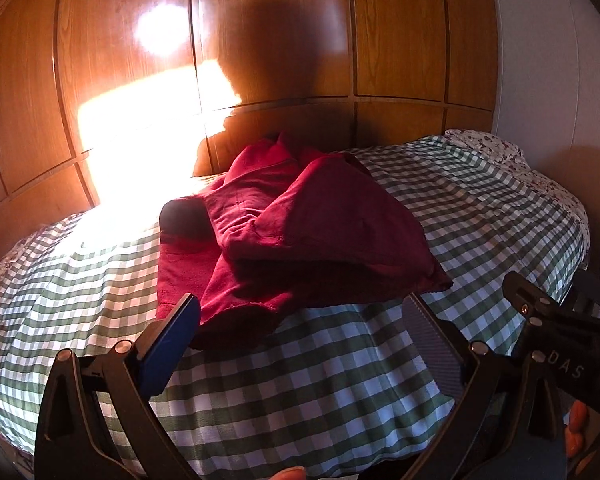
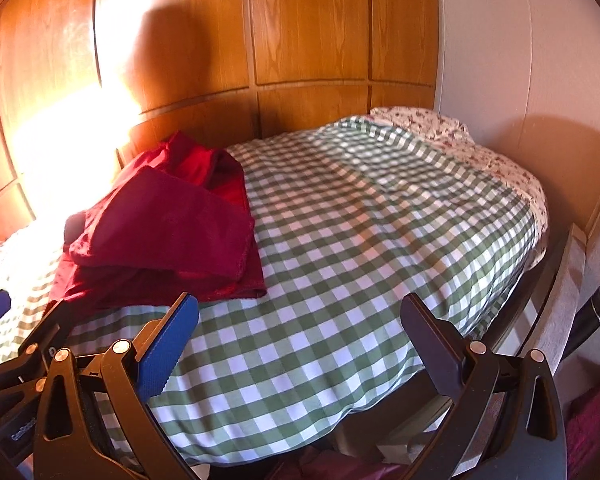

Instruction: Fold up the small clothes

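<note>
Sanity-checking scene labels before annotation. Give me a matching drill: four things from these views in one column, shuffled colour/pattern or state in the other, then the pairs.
Things:
1. crumpled garment
2. bedspread
3. pillow
4. left gripper

Descriptions:
A. floral print
B. open, holding nothing
C. dark red
D. green and white check

Pairs: 1-C, 2-D, 3-A, 4-B
</note>
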`<state>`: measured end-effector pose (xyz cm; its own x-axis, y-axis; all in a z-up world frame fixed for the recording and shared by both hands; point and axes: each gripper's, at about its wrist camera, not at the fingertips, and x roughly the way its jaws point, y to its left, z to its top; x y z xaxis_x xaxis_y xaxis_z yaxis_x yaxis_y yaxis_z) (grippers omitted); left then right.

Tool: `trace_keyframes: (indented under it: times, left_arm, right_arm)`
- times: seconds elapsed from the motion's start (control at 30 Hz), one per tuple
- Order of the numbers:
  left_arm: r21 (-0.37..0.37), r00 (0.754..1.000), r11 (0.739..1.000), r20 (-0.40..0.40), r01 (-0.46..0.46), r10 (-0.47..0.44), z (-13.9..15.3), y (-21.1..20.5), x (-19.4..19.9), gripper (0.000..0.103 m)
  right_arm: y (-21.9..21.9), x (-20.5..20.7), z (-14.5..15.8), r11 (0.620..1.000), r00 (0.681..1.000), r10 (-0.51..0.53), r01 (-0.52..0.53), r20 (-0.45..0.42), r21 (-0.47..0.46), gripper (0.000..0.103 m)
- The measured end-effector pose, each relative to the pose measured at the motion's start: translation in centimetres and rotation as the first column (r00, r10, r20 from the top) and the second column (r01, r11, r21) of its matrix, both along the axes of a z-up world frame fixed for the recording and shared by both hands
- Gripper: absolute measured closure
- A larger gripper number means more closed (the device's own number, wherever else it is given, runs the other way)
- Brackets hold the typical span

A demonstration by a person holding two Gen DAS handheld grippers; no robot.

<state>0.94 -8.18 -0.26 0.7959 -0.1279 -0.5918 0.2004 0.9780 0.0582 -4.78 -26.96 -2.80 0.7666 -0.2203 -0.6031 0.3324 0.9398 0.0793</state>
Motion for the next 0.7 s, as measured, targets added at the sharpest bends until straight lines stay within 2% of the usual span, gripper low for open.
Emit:
trace_keyframes:
  times: [0.23,0.47,0.6,0.7]
  left_arm:
    - [0.005,0.999,1.0,-0.043,0.006,-0.006,-0.8,-0.1,1.5,0.003]
    - [0.0,0.997,1.0,-0.075,-0.001,0.001,-1.2,0.2,2.8,0.003]
    - [-0.009,0.994,1.0,-0.107,0.004,-0.005,-1.6,0.7,3.8,0.003]
    - [-0.029,0.991,1.0,-0.134,0.01,-0.014,-1.8,1.7,4.6,0.003]
  right_arm:
    - [-0.9,1.2,-0.9,1.0,0.999,-0.017,0.018,-0.041,0.018,0.003]
    - [-1.1,3.0,-1.1,0.998,0.997,0.044,-0.042,-0.065,0.042,0.003]
    - [-1.7,5.6,-1.6,0.98,0.983,0.148,-0.132,-0.105,0.147,0.003]
    - [-2.5,8.0,-1.9,0.966,0.976,0.187,-0.162,-0.111,0.202,0.003]
